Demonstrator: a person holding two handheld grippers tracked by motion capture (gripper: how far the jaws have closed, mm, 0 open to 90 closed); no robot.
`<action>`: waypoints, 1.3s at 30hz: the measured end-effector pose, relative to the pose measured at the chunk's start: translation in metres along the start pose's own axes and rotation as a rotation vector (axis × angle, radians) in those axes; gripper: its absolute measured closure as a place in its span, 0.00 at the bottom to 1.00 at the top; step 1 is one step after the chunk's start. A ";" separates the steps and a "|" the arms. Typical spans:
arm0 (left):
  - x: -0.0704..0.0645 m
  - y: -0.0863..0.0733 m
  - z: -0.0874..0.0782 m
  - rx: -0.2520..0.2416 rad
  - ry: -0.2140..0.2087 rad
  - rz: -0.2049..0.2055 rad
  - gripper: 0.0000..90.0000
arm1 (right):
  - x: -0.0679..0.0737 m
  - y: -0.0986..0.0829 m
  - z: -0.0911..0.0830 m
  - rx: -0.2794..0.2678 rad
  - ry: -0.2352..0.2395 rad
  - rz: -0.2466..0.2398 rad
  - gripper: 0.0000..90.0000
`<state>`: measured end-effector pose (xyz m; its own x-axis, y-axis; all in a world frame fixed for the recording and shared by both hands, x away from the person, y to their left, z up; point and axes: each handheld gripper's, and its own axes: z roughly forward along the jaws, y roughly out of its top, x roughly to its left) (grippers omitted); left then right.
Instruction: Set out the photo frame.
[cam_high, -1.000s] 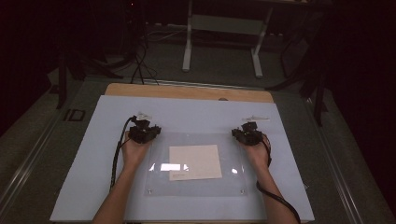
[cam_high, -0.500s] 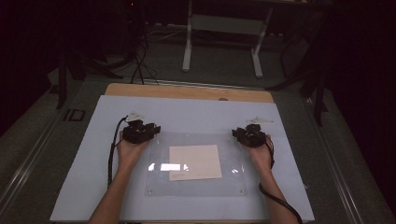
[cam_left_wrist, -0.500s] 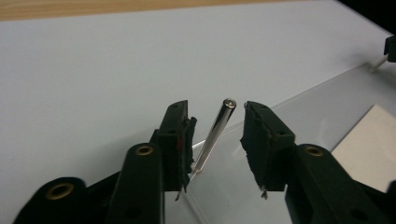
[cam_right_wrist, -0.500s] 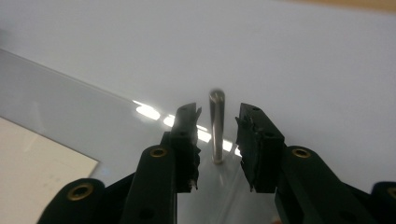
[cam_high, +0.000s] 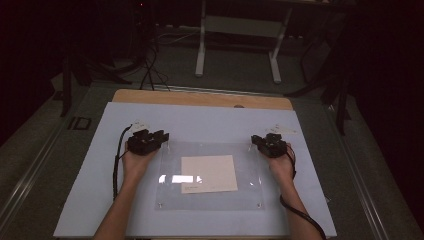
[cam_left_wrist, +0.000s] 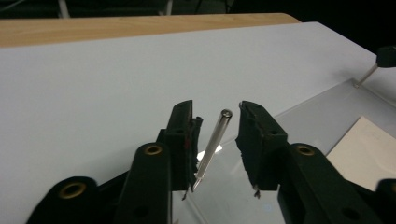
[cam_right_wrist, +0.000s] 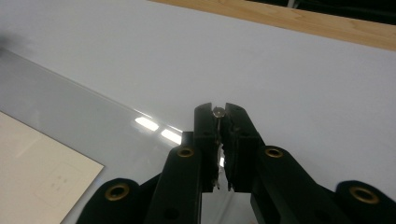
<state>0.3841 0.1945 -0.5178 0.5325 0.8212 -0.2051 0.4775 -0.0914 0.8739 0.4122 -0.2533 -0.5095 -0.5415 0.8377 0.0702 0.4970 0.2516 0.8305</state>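
Clear acrylic forms a flat plate lying on the white board that covers the table, with a cream sheet of paper under or on its middle. At the plate's far left corner the left gripper sits with its jaws spread apart, and in the left gripper view a slim metal pin stands tilted in the gap, leaning close to the left jaw while the right jaw is clear of it. Its lower end meets the corner of the plate. At the far right corner the right gripper is held low, and the right gripper view shows its jaws drawn together on a second pin, whose rounded head peeks out between the jaw tips. Beyond the board's far edge runs a strip of bare wooden tabletop. Both hands rest on the board just beside the plate's left and right edges.
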 end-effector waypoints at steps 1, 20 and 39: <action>-0.001 0.000 0.000 -0.001 0.001 0.006 0.74 | 0.000 0.000 0.000 0.001 0.001 0.001 0.94; -0.003 -0.007 0.010 0.019 0.022 0.020 0.87 | -0.003 -0.001 0.000 -0.006 0.021 0.035 0.93; -0.001 -0.005 0.014 0.021 0.008 -0.008 0.92 | -0.005 0.001 0.000 0.021 0.035 0.059 0.93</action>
<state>0.3910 0.1862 -0.5277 0.5227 0.8266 -0.2083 0.4965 -0.0966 0.8626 0.4157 -0.2571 -0.5093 -0.5340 0.8340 0.1388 0.5432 0.2126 0.8122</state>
